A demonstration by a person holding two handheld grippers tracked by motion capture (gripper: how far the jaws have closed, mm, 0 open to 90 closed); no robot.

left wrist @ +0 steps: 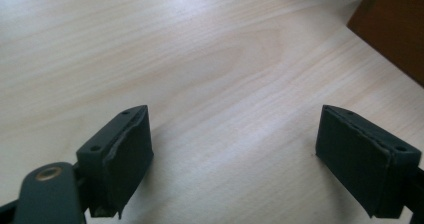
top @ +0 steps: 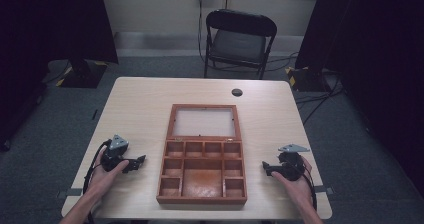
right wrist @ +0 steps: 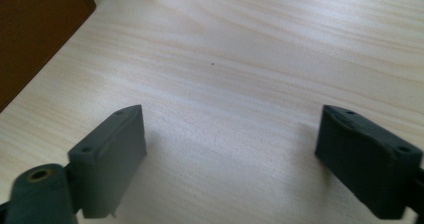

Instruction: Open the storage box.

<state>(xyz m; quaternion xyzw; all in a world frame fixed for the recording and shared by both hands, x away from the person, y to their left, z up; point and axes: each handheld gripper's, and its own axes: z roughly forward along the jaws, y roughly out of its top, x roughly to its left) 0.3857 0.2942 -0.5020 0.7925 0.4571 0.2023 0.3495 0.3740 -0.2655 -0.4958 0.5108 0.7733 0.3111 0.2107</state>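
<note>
While its glazed lid (top: 204, 122) lies flat, folded back toward the far edge of the bench (top: 145, 104), the wooden box (top: 202, 173) sits open near the bench's front edge, its long axis running from the person toward the chair (top: 239, 40). Compartments face up, small ones around a larger one. Left claw (top: 142, 159) sits just beside the box's left side, pointing at it; right claw (top: 264, 167) sits near the right side, likewise aimed inward. Both are apart from the box. In each gripper view the jaws stand wide apart over bare wood, holding nothing, with a corner of the box (left wrist: 395, 29) at the frame's edge.
</note>
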